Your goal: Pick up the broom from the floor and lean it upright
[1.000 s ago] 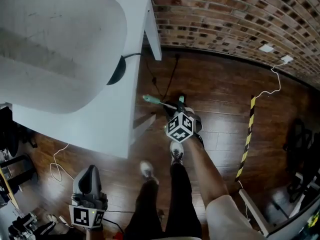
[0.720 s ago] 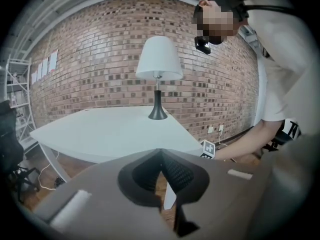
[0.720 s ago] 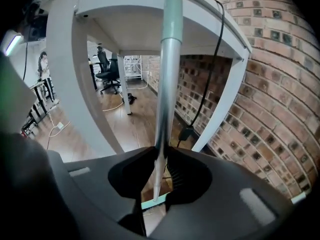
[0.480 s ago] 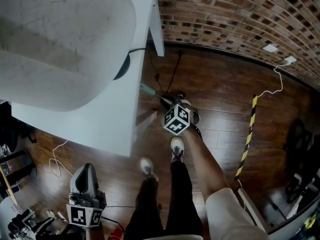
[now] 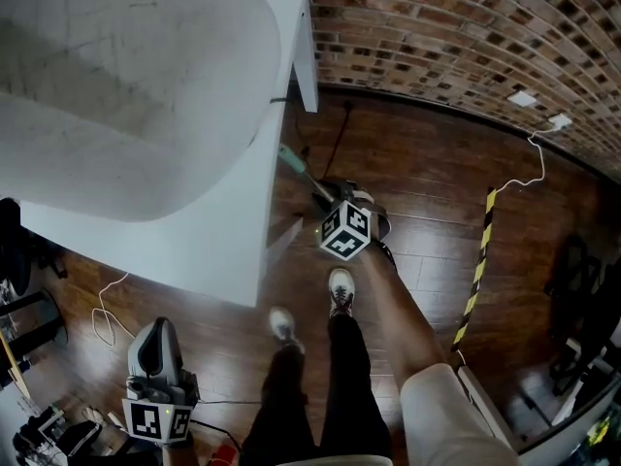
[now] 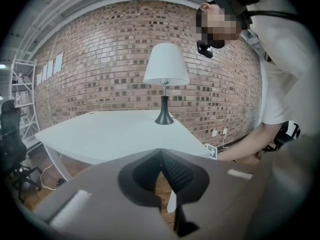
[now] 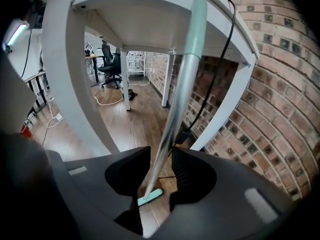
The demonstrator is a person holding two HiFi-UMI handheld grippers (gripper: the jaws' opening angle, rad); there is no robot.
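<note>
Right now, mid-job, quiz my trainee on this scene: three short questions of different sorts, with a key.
1. Multiple choice: the mint-green tip of the silver metal broom handle leans against: A) the red brick wall; B) the edge of the white table; C) the dark wooden floor.
2. True or false: the left gripper grips the broom handle.
3. Short answer: what stands between the jaws of the right gripper?
Key: 1 B. 2 False: its jaws are shut on nothing. 3 The broom handle; the jaws are opening around it.
</note>
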